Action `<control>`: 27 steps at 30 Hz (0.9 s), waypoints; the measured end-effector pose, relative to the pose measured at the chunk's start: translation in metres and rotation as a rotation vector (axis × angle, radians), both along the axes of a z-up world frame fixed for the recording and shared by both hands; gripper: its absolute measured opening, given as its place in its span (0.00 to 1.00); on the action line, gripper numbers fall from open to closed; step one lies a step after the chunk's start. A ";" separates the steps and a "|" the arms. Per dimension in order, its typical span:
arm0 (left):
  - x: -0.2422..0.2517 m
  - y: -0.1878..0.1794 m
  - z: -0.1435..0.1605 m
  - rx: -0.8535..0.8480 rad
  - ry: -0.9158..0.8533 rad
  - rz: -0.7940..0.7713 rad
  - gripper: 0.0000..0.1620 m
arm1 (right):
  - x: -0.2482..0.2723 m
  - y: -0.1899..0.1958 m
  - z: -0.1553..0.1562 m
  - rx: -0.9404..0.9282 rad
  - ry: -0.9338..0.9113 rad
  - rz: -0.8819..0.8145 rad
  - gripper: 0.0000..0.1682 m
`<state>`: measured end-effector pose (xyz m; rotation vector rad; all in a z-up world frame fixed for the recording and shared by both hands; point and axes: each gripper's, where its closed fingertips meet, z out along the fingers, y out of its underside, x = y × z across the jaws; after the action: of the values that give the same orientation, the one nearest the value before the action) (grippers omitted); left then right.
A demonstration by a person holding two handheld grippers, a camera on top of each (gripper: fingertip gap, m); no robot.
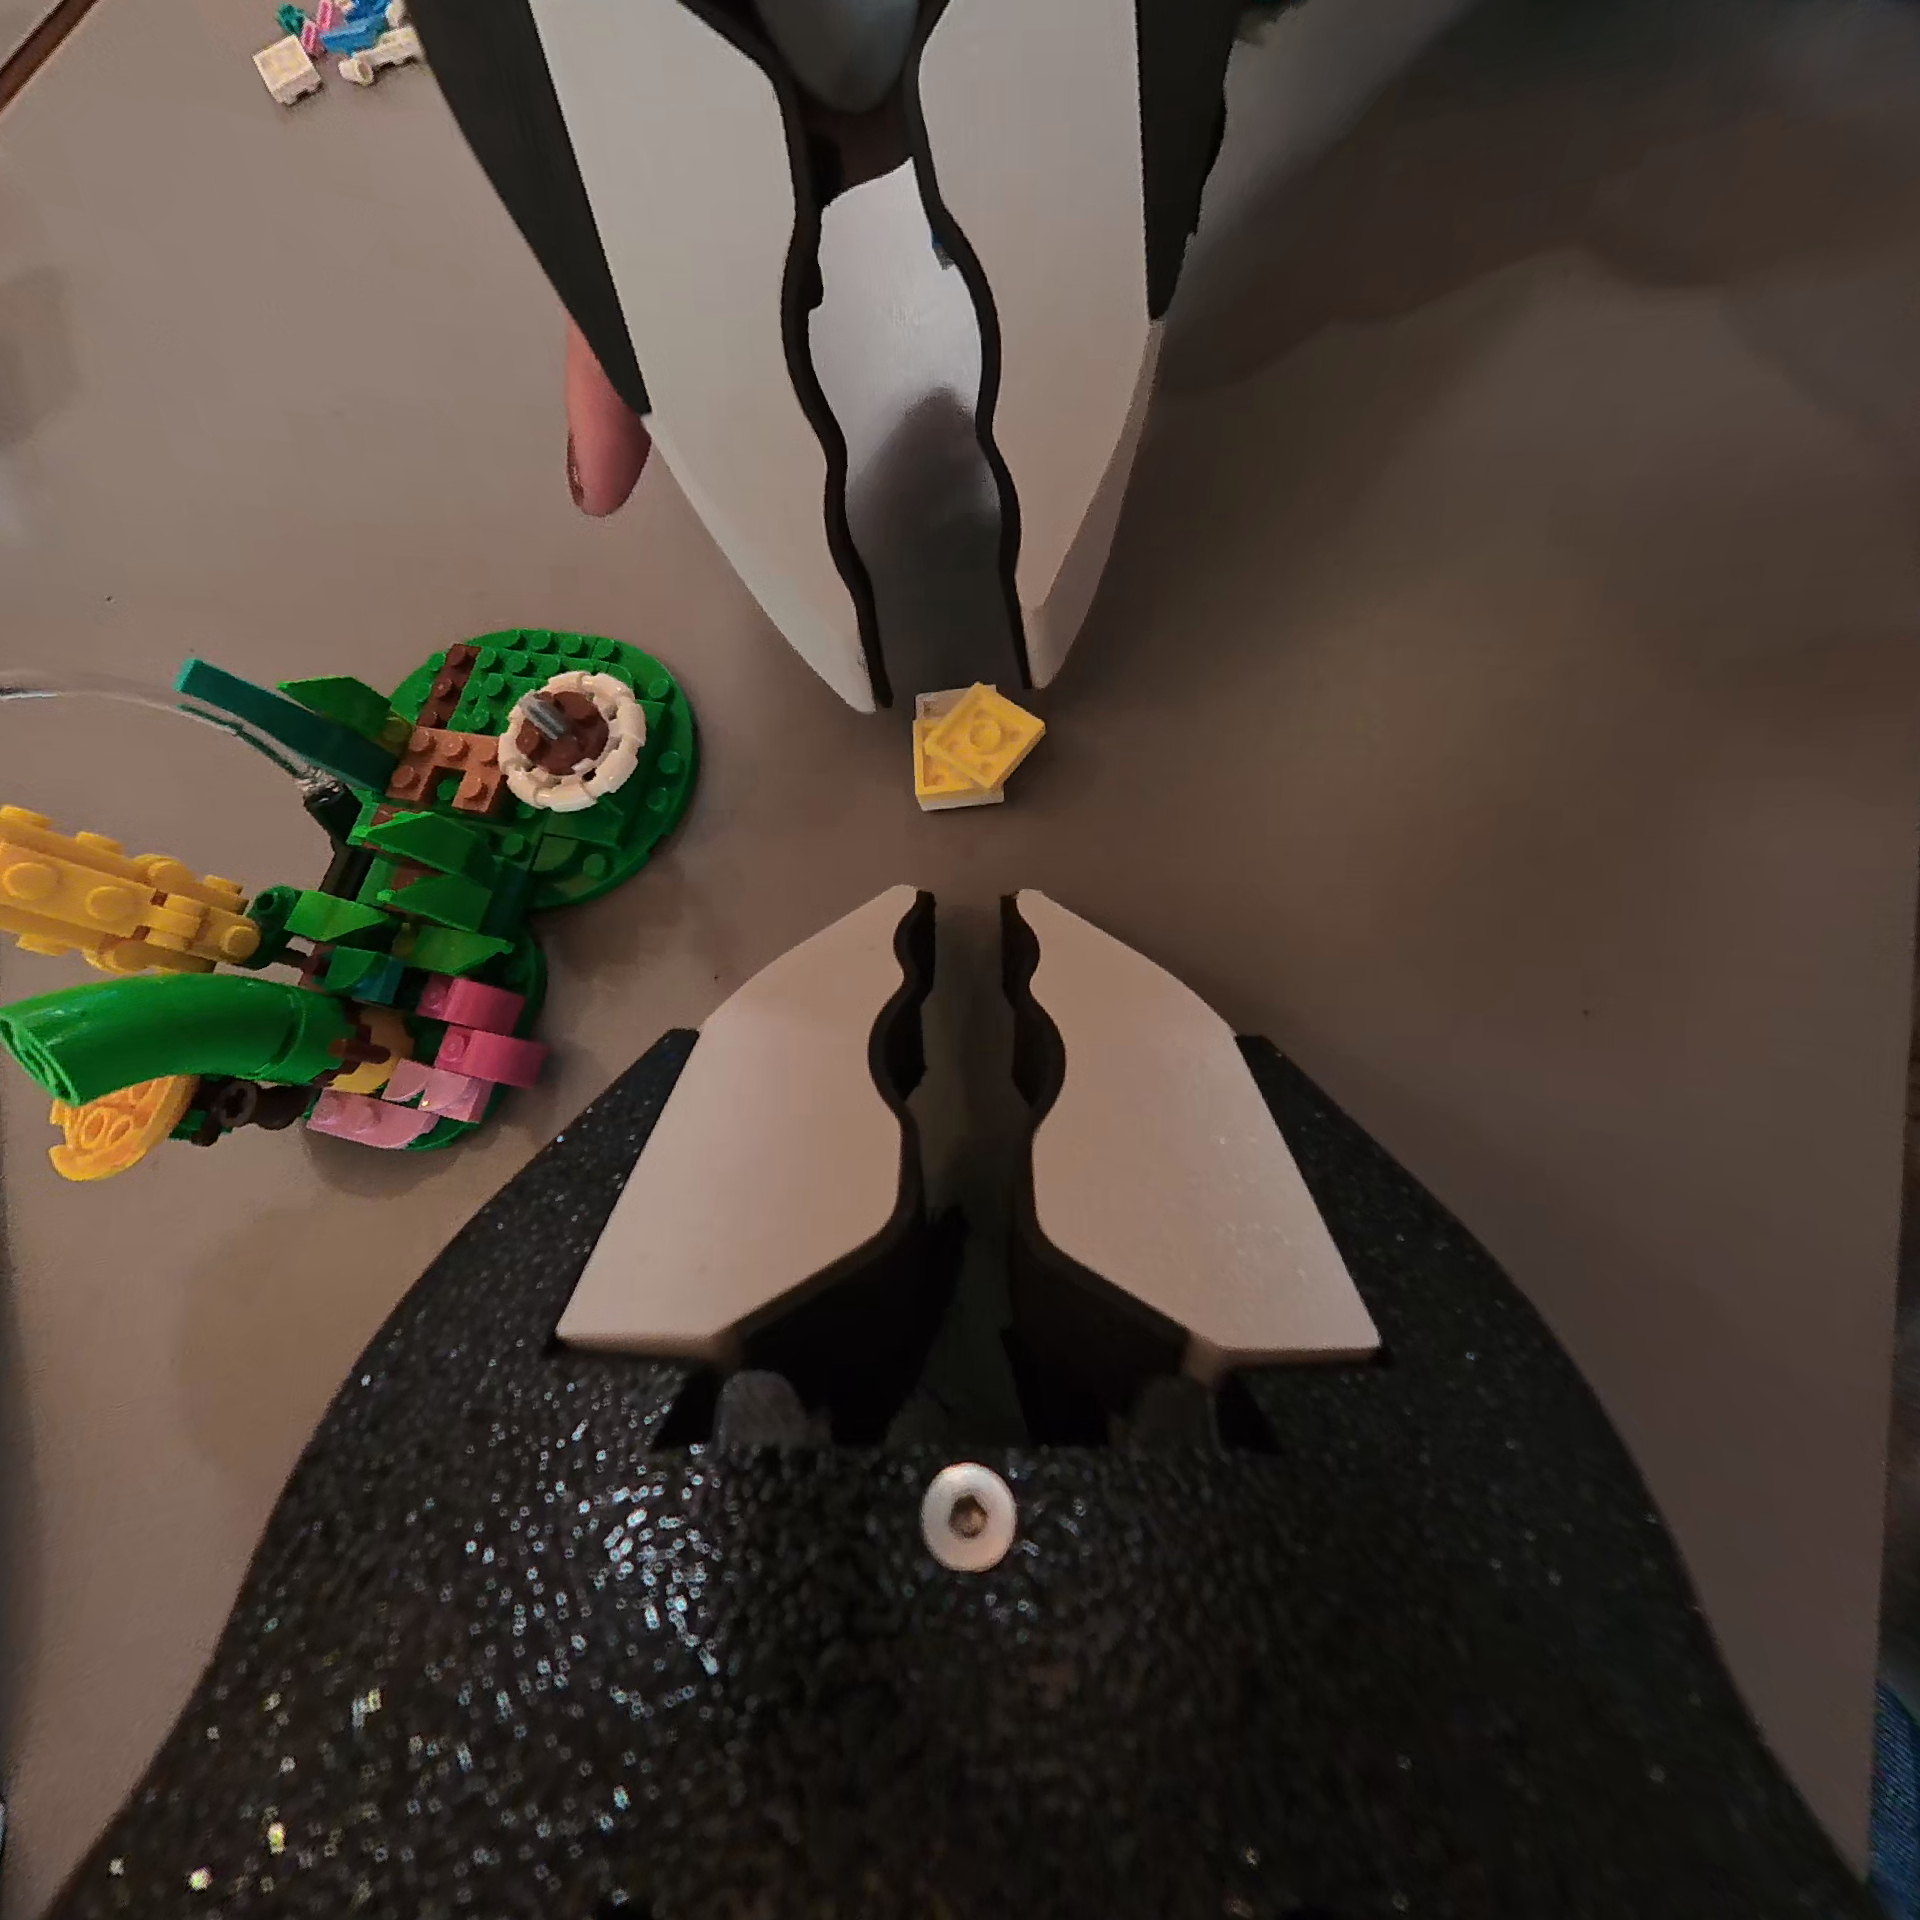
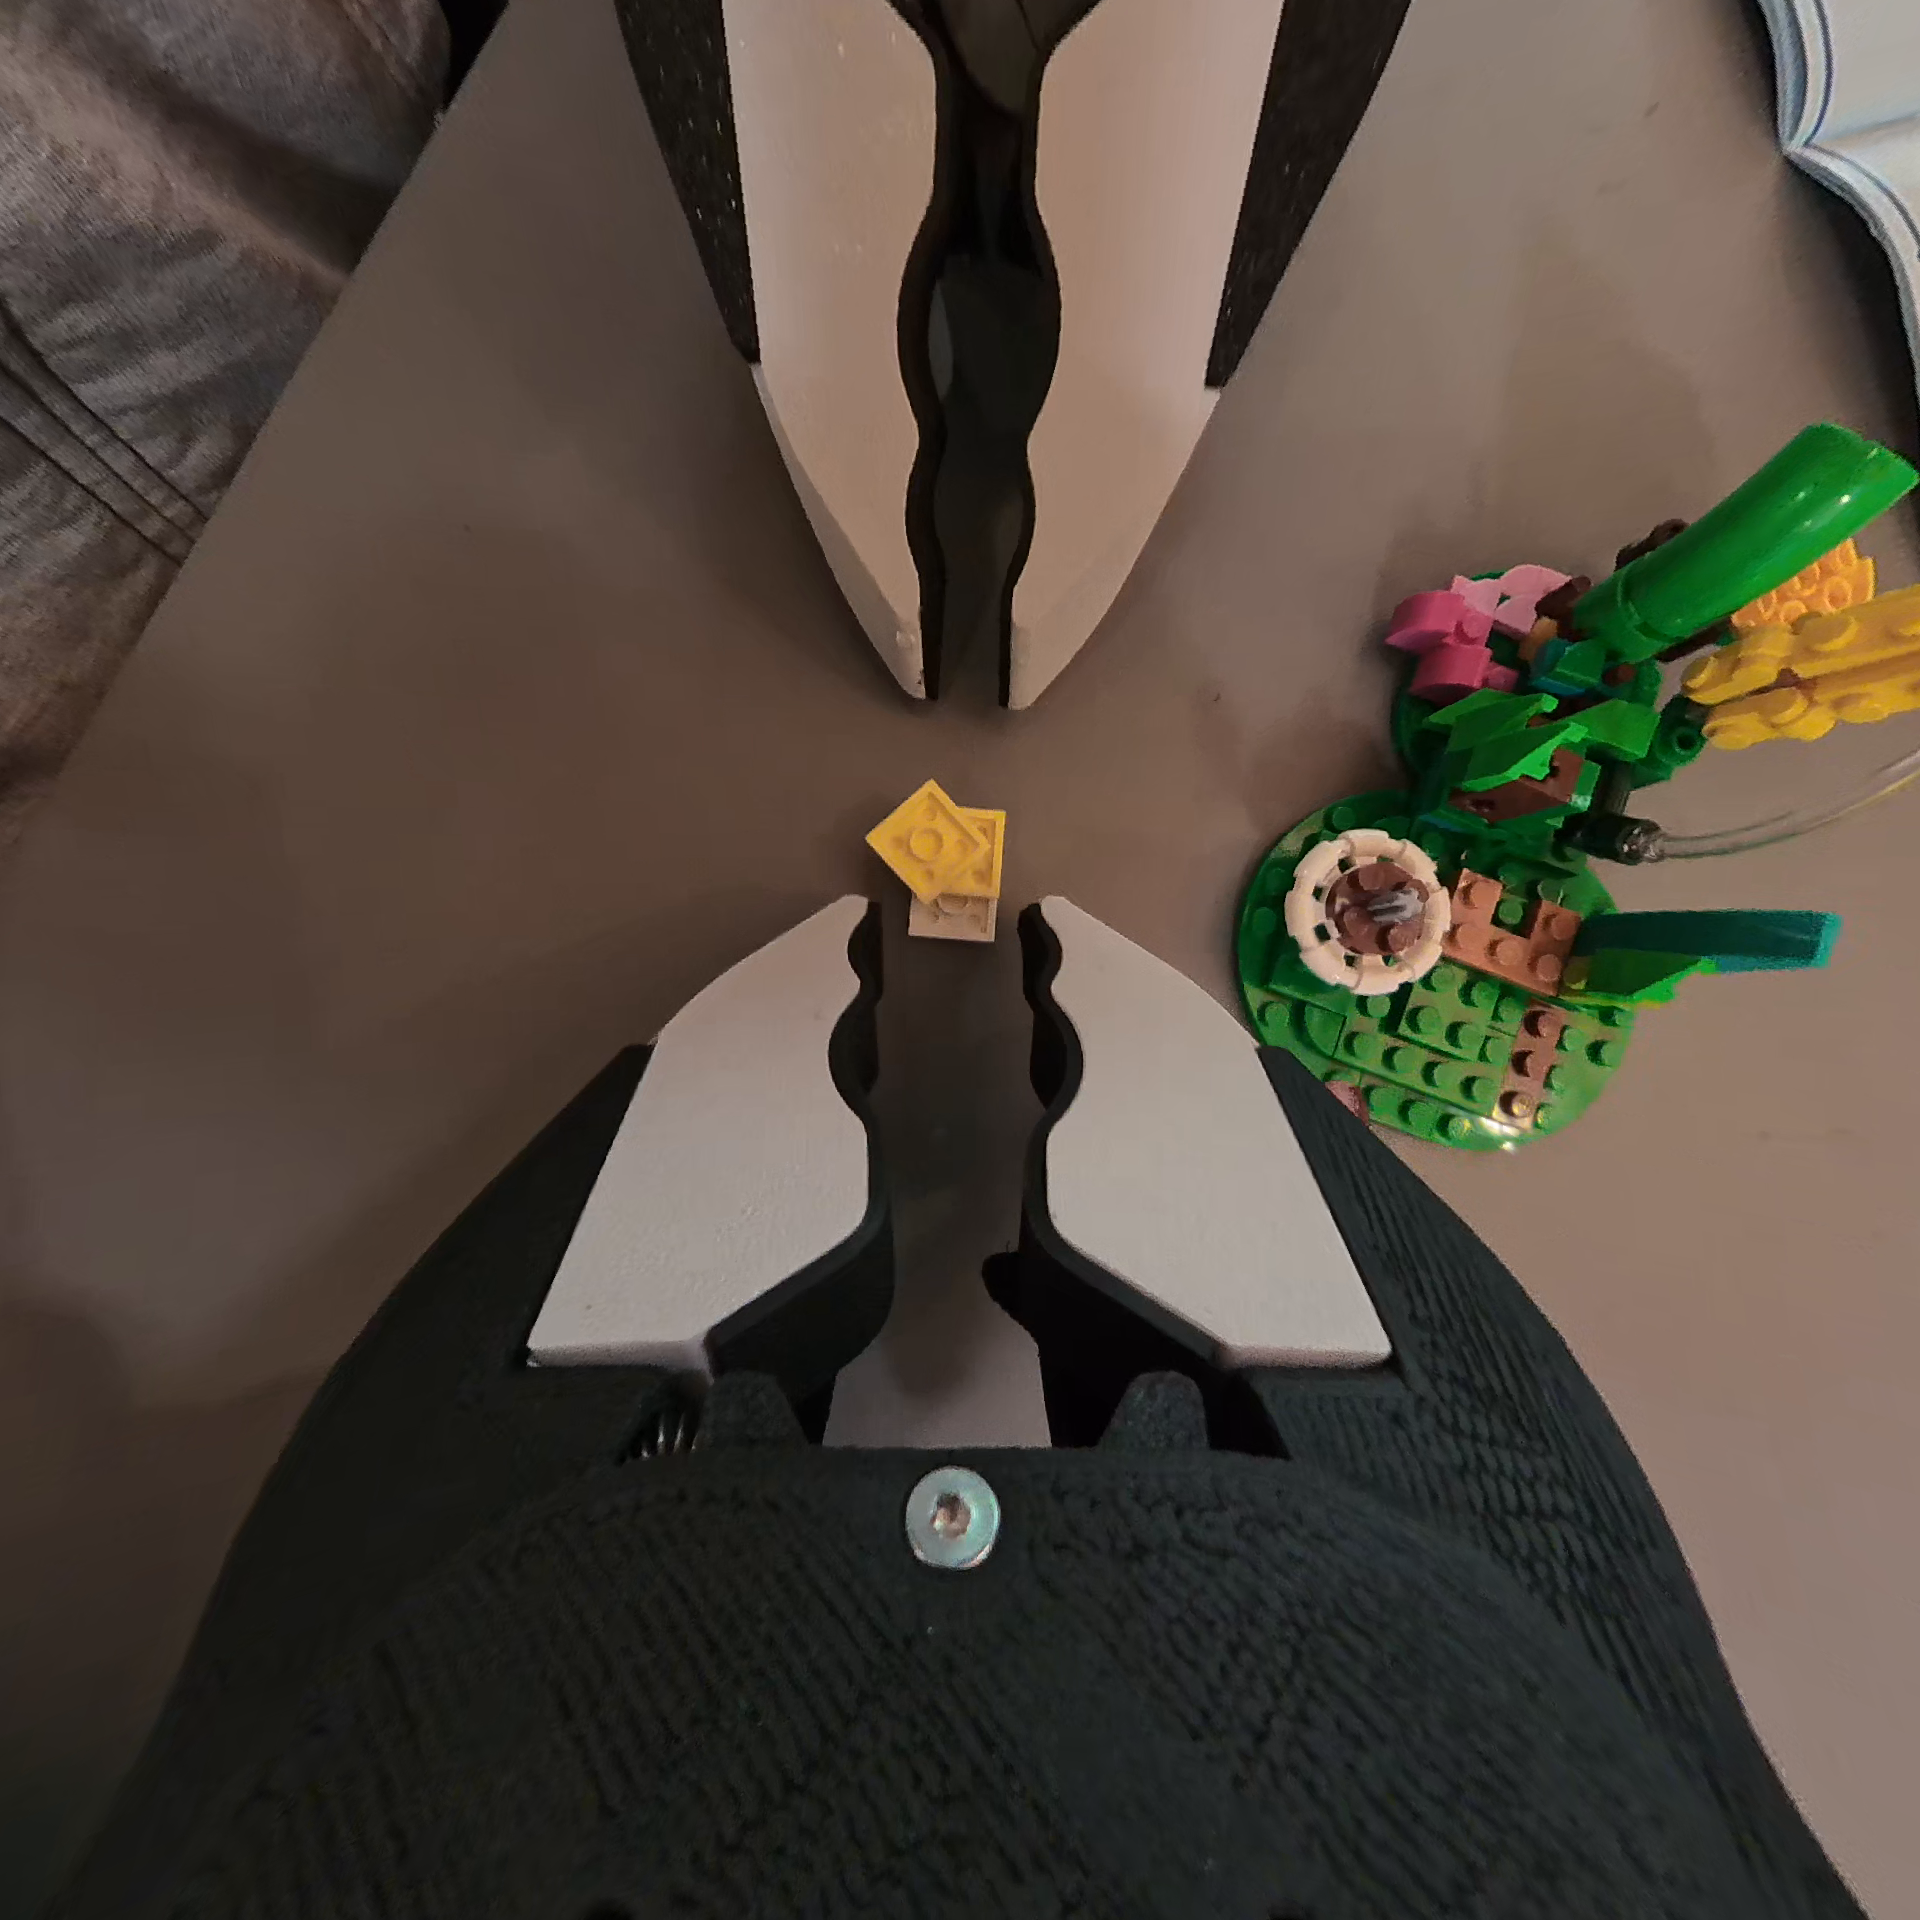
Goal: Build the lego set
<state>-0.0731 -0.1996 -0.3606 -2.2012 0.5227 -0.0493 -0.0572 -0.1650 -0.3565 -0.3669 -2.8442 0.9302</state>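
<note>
Our left tool [image 1: 961, 894] and right tool [image 2: 945, 909], both a bit apart, hold nothing. The yellow plate stack [image 2: 938, 857] sits mid-frame on the table [image 2: 520, 831]. It looks tiny, light, hard; we should pinch its flat sides.

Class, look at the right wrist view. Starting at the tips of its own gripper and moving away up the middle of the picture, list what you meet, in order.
Right gripper → small stack of yellow plates on a tan plate → bare table → tips of the left gripper.
</note>
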 end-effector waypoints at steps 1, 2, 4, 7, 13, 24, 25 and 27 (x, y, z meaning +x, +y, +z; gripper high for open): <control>0.000 0.000 0.000 0.000 0.000 0.000 0.08 | 0.000 0.002 -0.001 0.004 0.003 -0.005 0.15; 0.000 0.000 0.000 0.000 0.000 0.000 0.08 | 0.001 0.003 -0.001 0.004 0.000 -0.012 0.15; 0.000 0.000 0.000 0.003 0.004 -0.003 0.08 | 0.001 0.003 0.000 -0.004 0.002 -0.025 0.15; 0.001 0.000 0.000 0.001 0.007 -0.005 0.08 | 0.000 0.003 -0.002 -0.009 -0.001 -0.042 0.14; 0.000 0.000 0.001 0.010 0.005 0.001 0.08 | -0.002 0.001 -0.007 -0.030 -0.027 -0.079 0.13; 0.010 0.022 0.000 0.009 0.023 -0.068 0.20 | 0.001 0.000 -0.007 -0.070 -0.021 -0.108 0.09; 0.010 0.024 0.000 0.007 0.020 -0.074 0.21 | 0.001 0.000 -0.007 -0.073 -0.020 -0.111 0.09; 0.012 0.027 -0.001 -0.001 -0.007 -0.098 0.22 | 0.002 0.000 -0.007 -0.076 -0.016 -0.115 0.09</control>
<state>-0.0611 -0.1727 -0.3612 -2.1747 0.6259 -0.1095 -0.0551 -0.1655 -0.3638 -0.5420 -2.7735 1.0185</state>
